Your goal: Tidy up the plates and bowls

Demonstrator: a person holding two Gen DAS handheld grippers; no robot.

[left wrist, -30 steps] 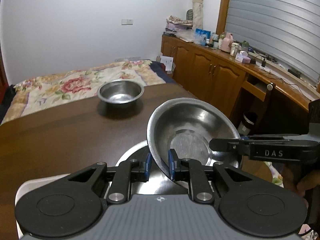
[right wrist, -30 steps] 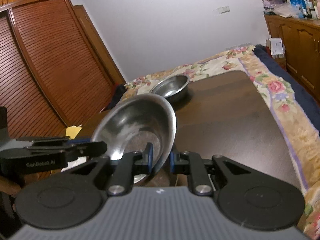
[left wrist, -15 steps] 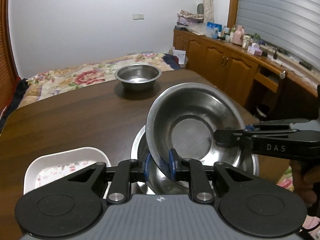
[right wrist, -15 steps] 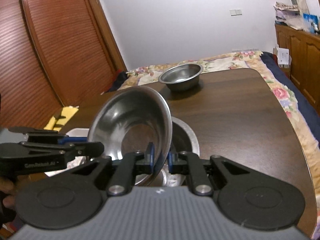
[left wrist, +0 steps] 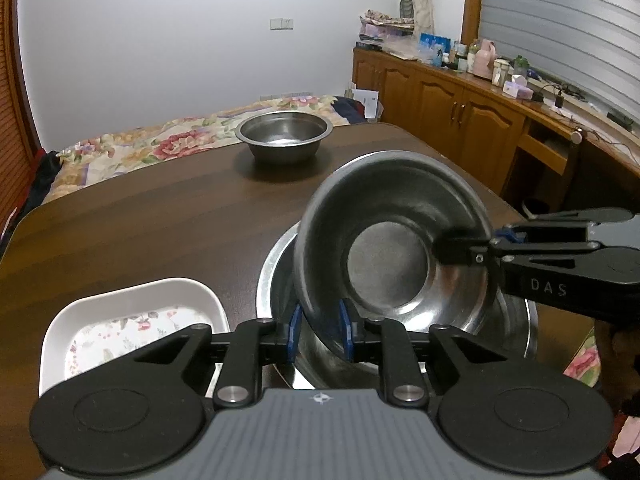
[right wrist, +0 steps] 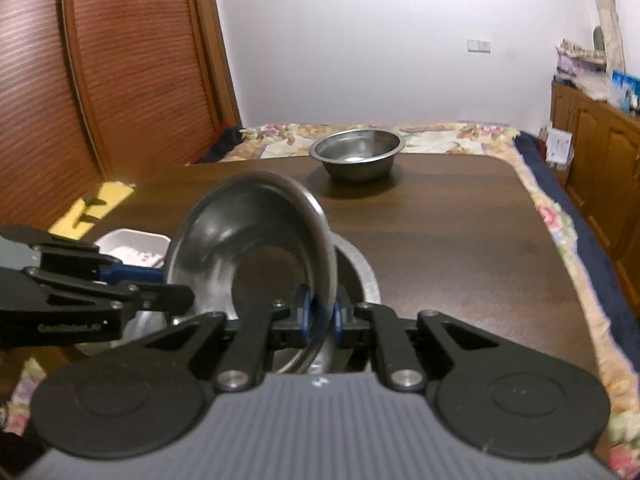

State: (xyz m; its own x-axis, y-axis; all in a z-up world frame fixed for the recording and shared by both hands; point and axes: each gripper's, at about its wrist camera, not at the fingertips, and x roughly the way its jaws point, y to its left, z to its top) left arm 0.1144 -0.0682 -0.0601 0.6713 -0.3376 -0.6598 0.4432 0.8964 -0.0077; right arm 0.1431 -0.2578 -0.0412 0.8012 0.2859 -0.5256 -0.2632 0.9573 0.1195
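Tilting steeply on its edge, a steel bowl (left wrist: pixel 394 248) is held above a larger steel basin (left wrist: pixel 516 320) that sits on the dark wooden surface (left wrist: pixel 152 224). Its near rim is pinched between the blue pads of the left gripper (left wrist: pixel 319 330), whose jaws are clenched on it, while the opposite rim is clamped by the right gripper (right wrist: pixel 319 318), its jaws likewise closed on the metal. Just left of the basin, a white rectangular dish (left wrist: pixel 132 312) with a floral print is seen. Near the far edge of the surface, a second steel bowl (left wrist: pixel 284 135) stands upright and apart. Beyond lies a bed with a flowered cover (left wrist: pixel 160 144), and wooden cabinets (left wrist: pixel 452 108) line the right wall.
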